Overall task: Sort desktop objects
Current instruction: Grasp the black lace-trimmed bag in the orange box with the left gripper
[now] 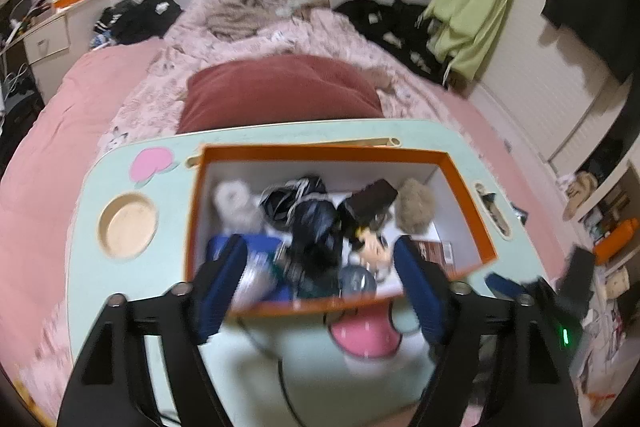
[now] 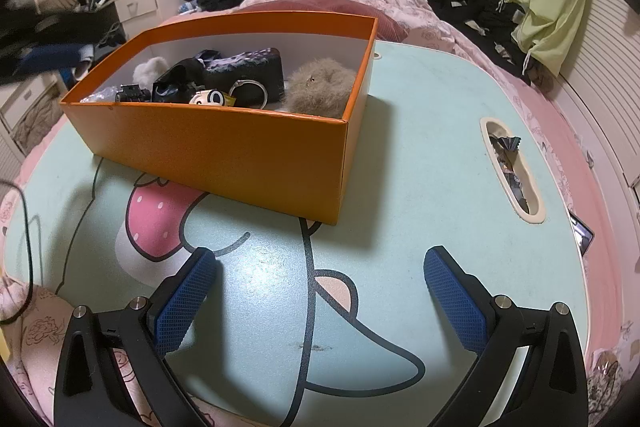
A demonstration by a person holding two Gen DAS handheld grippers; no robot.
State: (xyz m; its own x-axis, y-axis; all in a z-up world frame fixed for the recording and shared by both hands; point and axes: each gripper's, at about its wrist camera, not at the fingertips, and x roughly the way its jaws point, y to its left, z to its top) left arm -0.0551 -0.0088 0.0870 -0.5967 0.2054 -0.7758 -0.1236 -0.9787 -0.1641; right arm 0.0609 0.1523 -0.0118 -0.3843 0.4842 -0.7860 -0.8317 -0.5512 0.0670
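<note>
Orange cardboard box point(image 2: 224, 143) sits on a mint-green lap table point(image 2: 420, 155) printed with a cartoon figure and a pink strawberry. The table stands on a bed with pink bedding point(image 1: 48, 131), and a dusty-red pillow point(image 1: 280, 91) lies just beyond its far edge. In the right wrist view the box's long axis runs from the lower left towards the upper right, with one short end facing the bare right half of the table. In the left wrist view point(image 1: 468, 203) the long side nearest the camera runs left to right, and that picture is blurred.

Inside the box lie a tan fluffy pom-pom point(image 2: 320, 87) against the right short wall, a black pouch point(image 2: 244, 71) with a metal ring point(image 2: 252, 91) beside it, a white fluffy ball point(image 2: 150, 71) near the far-left corner and a small cartoon-eyed trinket point(image 2: 210, 98) in the middle. Other dark items are too blurred to name.

The left gripper point(image 1: 320, 283) hangs over the near edge of the box, tongs partly apart; whether anything is clamped between its blue pads point(image 1: 224, 279) I cannot tell. The right gripper point(image 2: 320, 287) hovers over bare tabletop, well clear of the box, tongs wide apart with nothing between them.

A round cup recess point(image 1: 127, 225) lies in the table's left side, and a slot point(image 2: 512, 171) in its right edge holds crumpled wrappers.
</note>
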